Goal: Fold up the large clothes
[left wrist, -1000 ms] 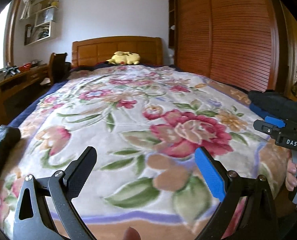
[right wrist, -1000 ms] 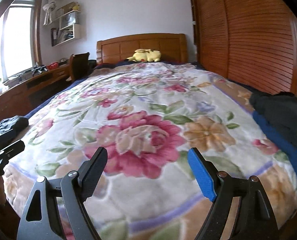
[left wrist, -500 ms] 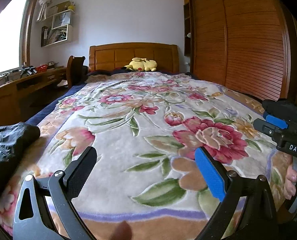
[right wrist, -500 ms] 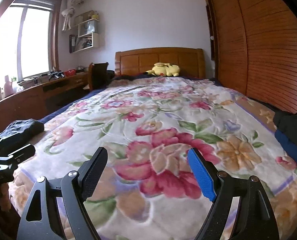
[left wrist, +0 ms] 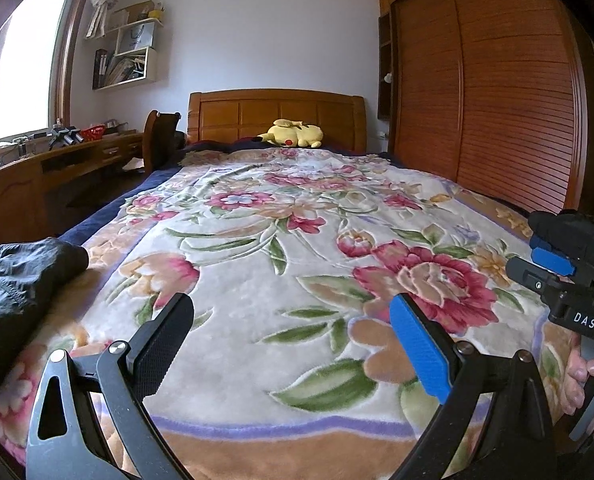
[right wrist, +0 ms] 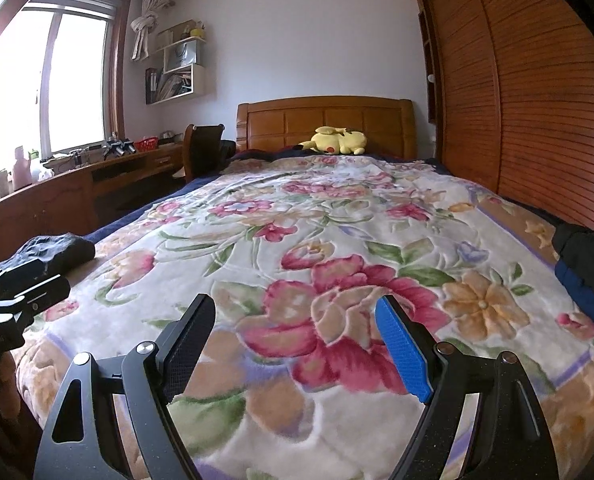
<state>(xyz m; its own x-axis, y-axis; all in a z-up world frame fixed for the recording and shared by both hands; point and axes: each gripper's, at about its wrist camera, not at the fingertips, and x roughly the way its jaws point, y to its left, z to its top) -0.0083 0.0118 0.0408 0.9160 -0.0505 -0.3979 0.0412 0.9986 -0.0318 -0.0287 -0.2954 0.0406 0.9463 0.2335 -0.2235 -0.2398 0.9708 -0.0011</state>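
Spread across the middle of both views, a floral blanket (left wrist: 281,280) covers the bed up to the wooden headboard (left wrist: 277,116), where a yellow plush toy (left wrist: 293,134) is seen lying. No garment is laid out on it yet. Two dark bundles are visible at the near end: a crumpled black garment (left wrist: 21,280) at the left edge of the left wrist view, resting on the blanket's near left corner, and a dark garment with blue beneath it (right wrist: 585,268) at the right edge of the right wrist view, on the blanket's right border.

The left gripper (left wrist: 293,340) is held with its jaws spread wide and nothing between them; only blanket is seen through the gap. The right gripper (right wrist: 297,344) is likewise released and empty, its black and blue pads well apart.

The relation that matters is sideways: each bundle lies off to the outside of its nearer gripper, not ahead of the fingers. The black garment lies to the left of the left gripper and near it, its length running away toward the upper left of the frame. The dark pile lies to the right of the right gripper, somewhat further up the frame. It is judged that the first pick has not begun, and that whichever piece is chosen, a turn outward is called for before the jaws can be closed.
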